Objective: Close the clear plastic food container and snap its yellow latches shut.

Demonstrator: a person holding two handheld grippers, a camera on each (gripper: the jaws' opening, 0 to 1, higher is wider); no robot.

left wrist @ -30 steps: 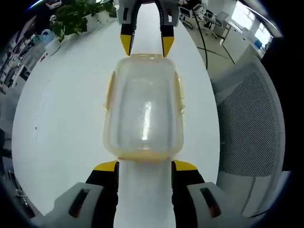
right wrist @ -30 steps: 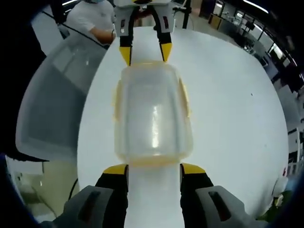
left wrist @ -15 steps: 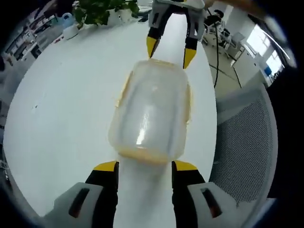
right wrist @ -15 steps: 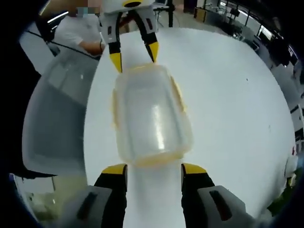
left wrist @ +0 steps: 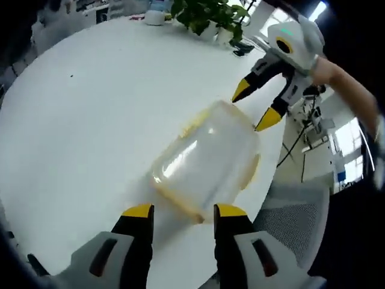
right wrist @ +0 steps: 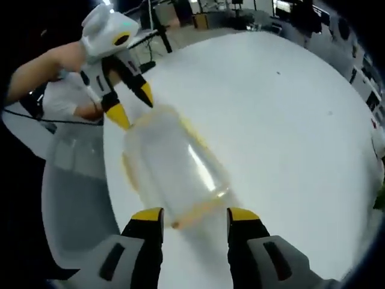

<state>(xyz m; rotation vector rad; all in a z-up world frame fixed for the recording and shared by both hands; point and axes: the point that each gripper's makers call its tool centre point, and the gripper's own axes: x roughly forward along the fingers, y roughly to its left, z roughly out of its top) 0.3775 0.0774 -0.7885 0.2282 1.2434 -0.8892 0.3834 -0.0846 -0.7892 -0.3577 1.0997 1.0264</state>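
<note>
Views face each other, sharing container [left wrist: 207, 162] [right wrist: 171, 165]

- The food container [left wrist: 207, 162] lies on the white table [left wrist: 78, 120], near its edge, with its long axis running from 7 towards 1 o'clock in the left gripper view.
- The left gripper [left wrist: 179, 212] sits at the container's 6 o'clock end, one jaw either side of that end, jaws parted.
- The right gripper [left wrist: 257, 109] is at the container's 1 o'clock end, jaws apart.
- A potted plant [left wrist: 207, 15] stands on the table at 12 o'clock, behind the container.
- A mesh chair [left wrist: 295, 211] stands off the table at 4 o'clock.
- In the right gripper view the container [right wrist: 171, 168] runs from 6 towards 11 o'clock, between the right gripper [right wrist: 194, 217] and the left gripper [right wrist: 132, 108].
</note>
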